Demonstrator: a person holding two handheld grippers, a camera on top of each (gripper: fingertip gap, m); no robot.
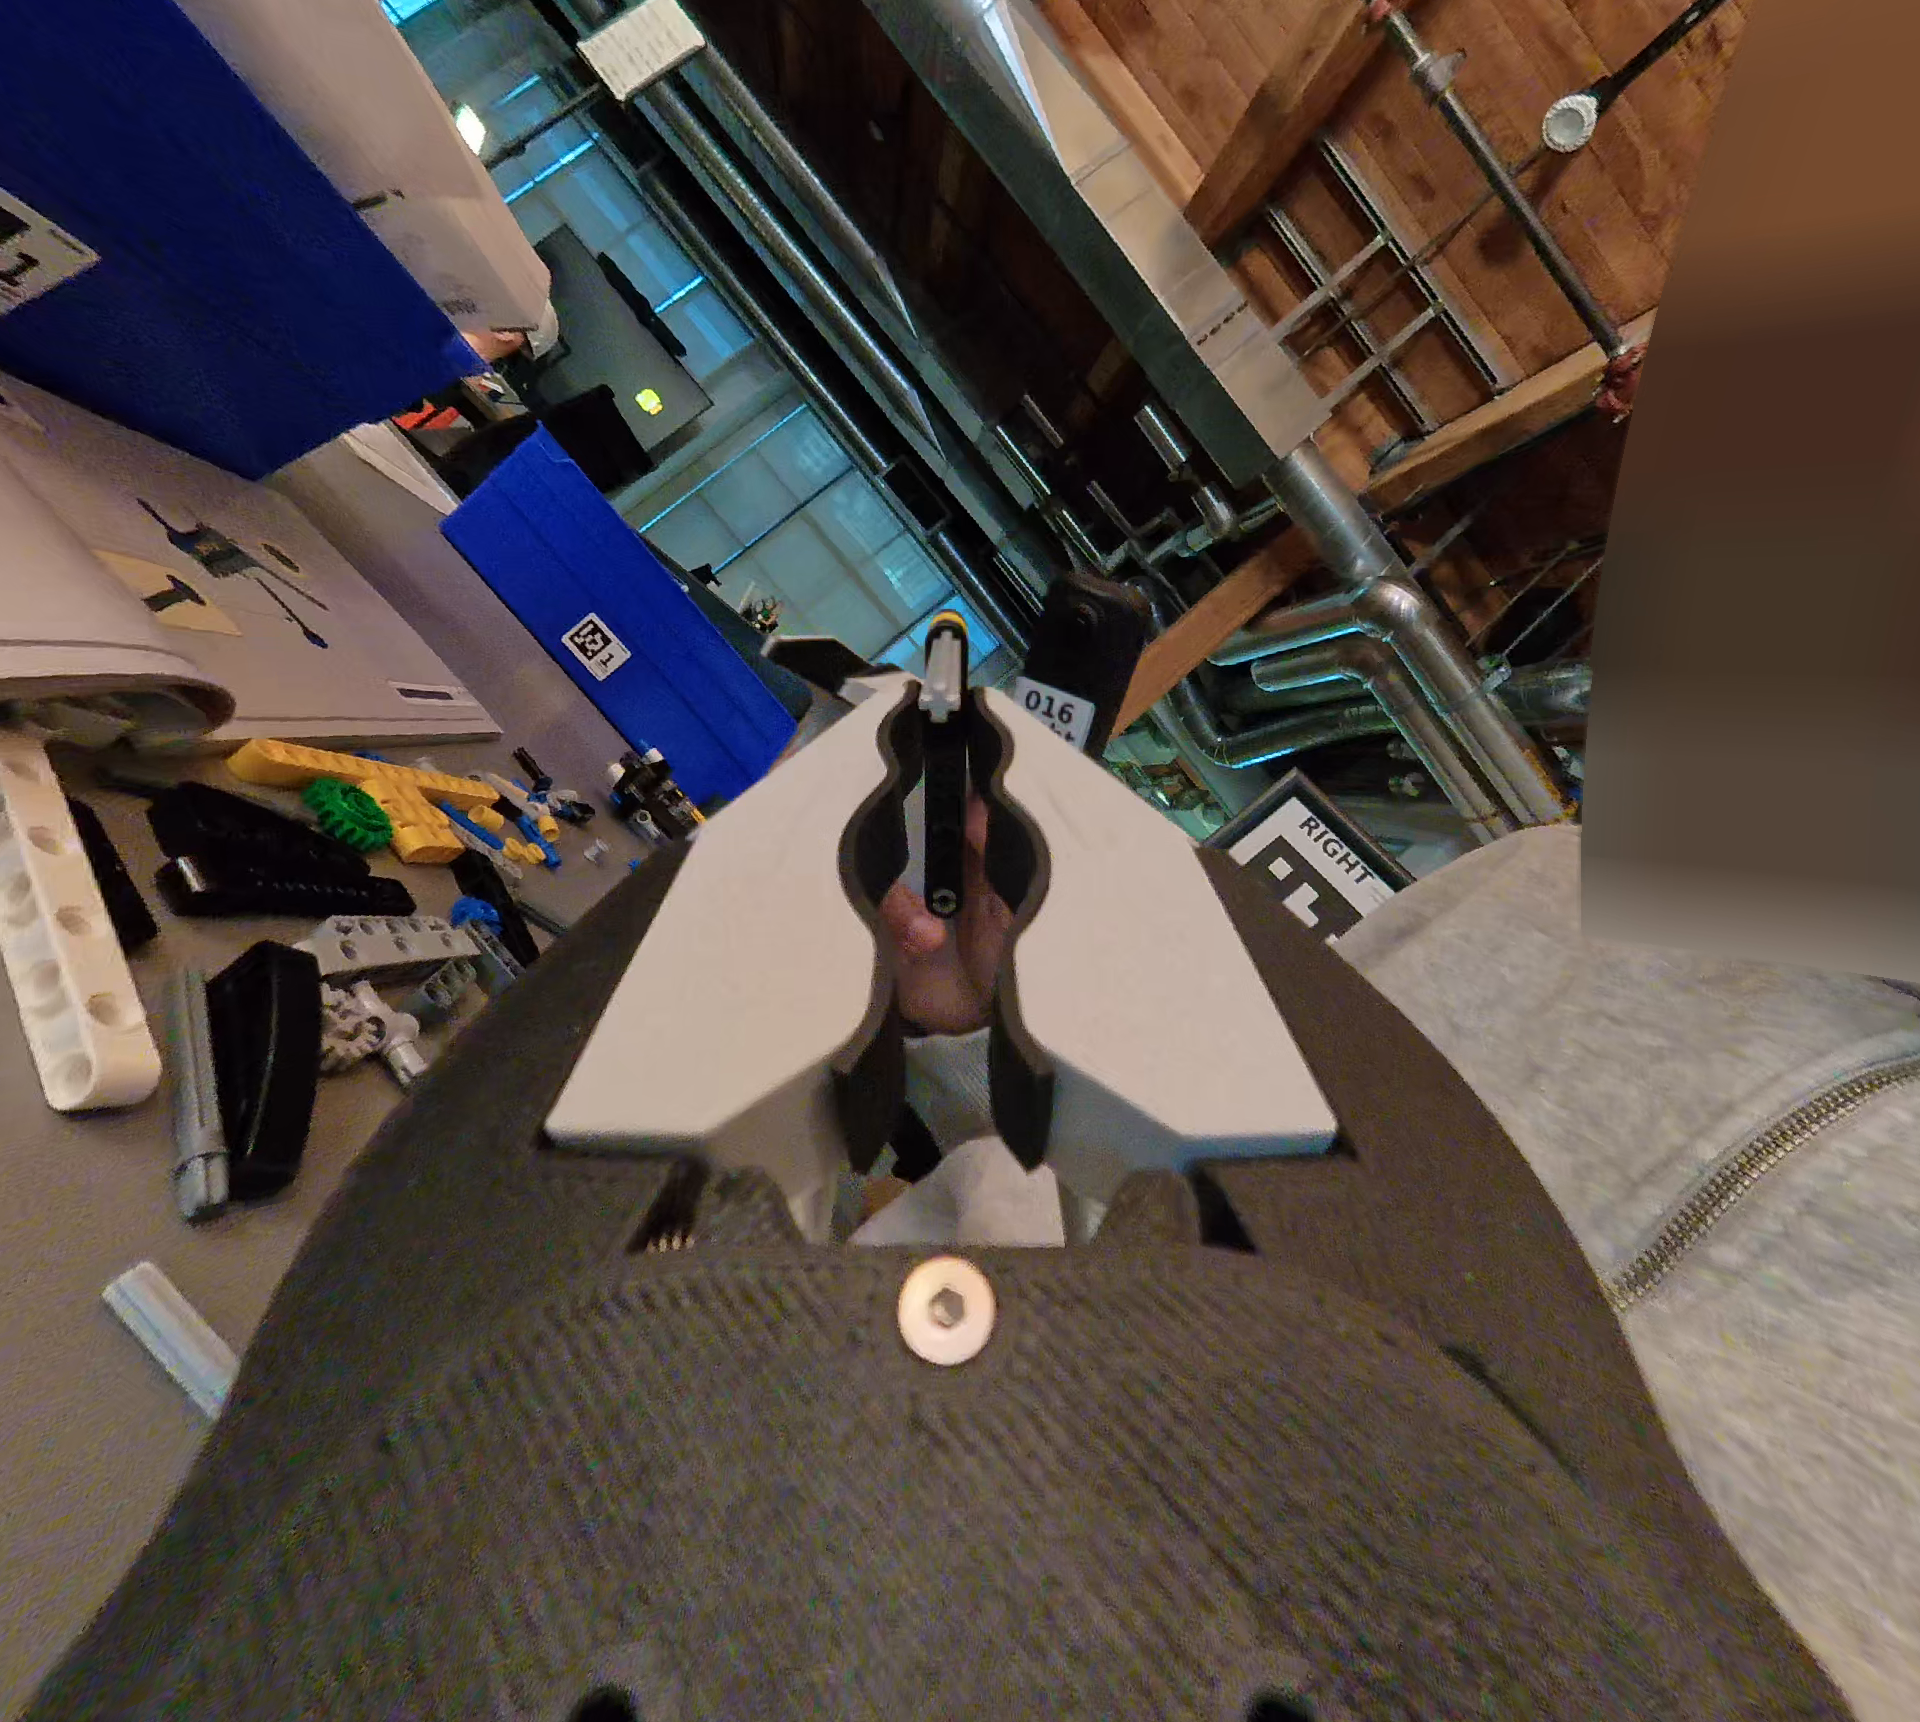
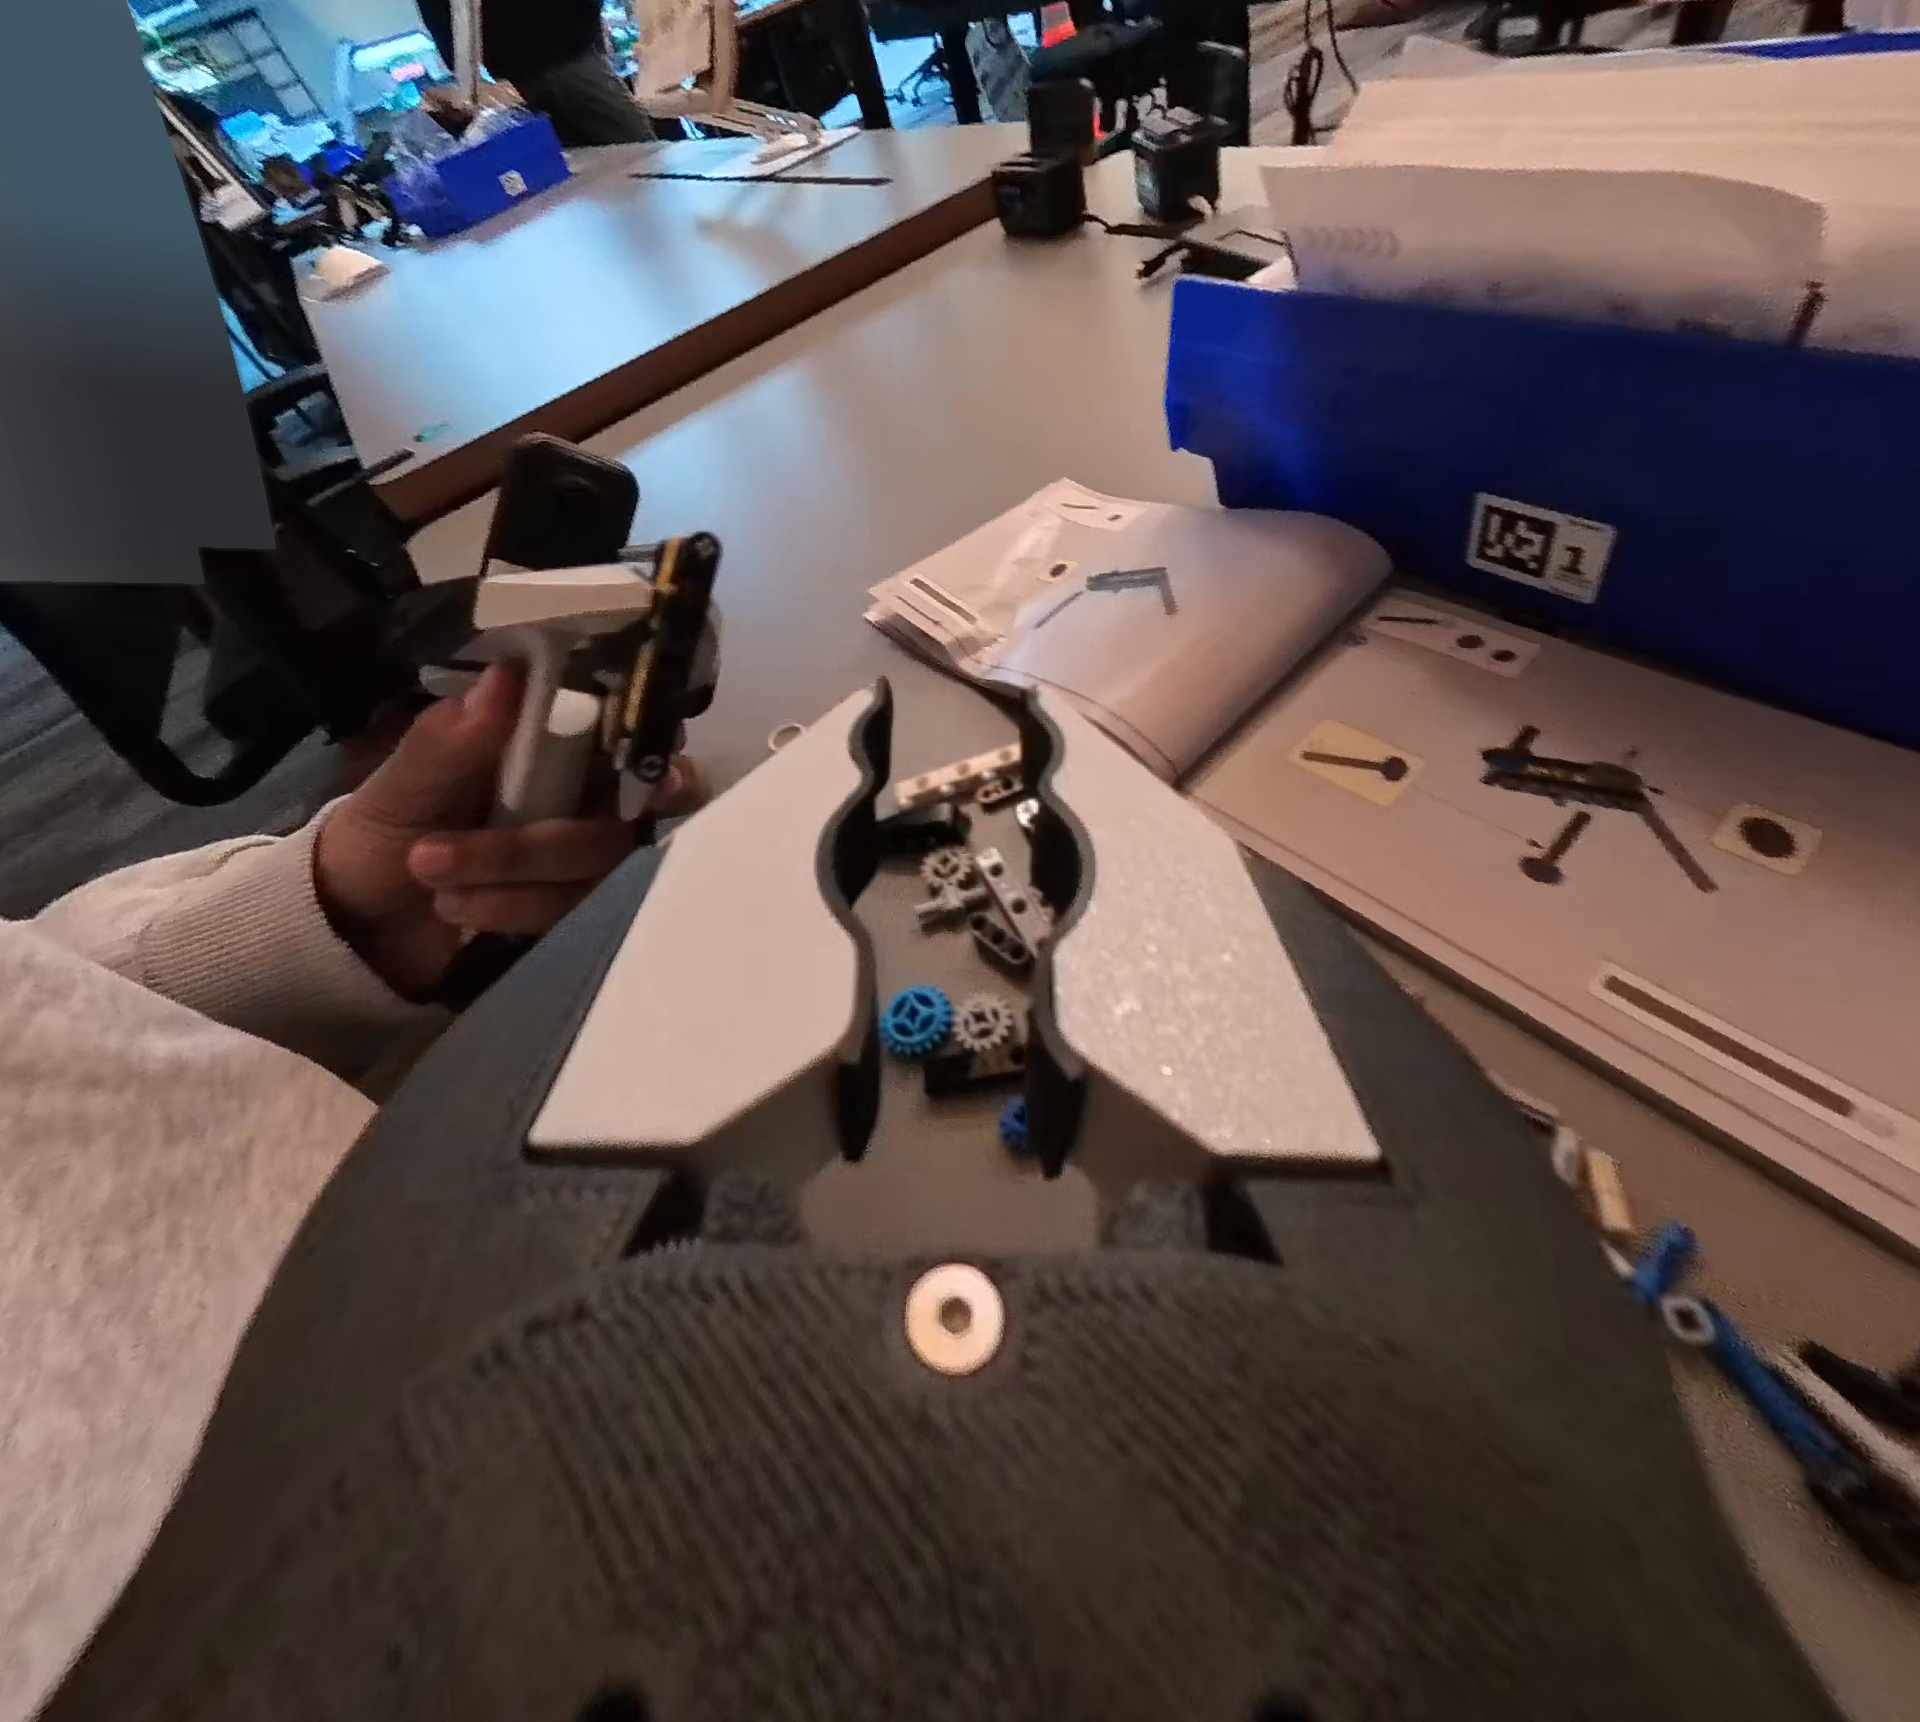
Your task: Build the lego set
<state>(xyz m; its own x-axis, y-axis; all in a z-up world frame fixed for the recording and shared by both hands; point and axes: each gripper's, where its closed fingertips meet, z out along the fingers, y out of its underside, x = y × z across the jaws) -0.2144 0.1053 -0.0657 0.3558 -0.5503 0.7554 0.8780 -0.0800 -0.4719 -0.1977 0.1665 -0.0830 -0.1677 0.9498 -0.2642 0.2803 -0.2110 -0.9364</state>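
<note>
My left tongs [image 1: 943, 737] clamp the slim black studded lego beam [image 1: 943, 825] upright at frame centre, ready for fitting; my right tongs [image 2: 956, 737] hang parted over small grey plastic gears [image 2: 971, 903] on the bench [image 2: 831, 425].

Both grippers [image 1: 943, 706] [image 2: 956, 737] have black textured bodies, pale grey wedge-shaped jaws, 1 silver screw; grey zipped sweatshirt [image 1: 1662, 1101].

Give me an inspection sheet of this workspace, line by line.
Surface: grey table, mostly bare beyond the booklet.
Job's things: black beam in the left hand-held gripper; blue gear and grey gear loose on the table; open booklet.
Clutter: blue bin holding papers.
Grippers: left shut on the beam; right hand-held gripper open, empty, above the gears.
Cables: dark cables behind the bin.
Surroundings: other tables, a person standing.
</note>
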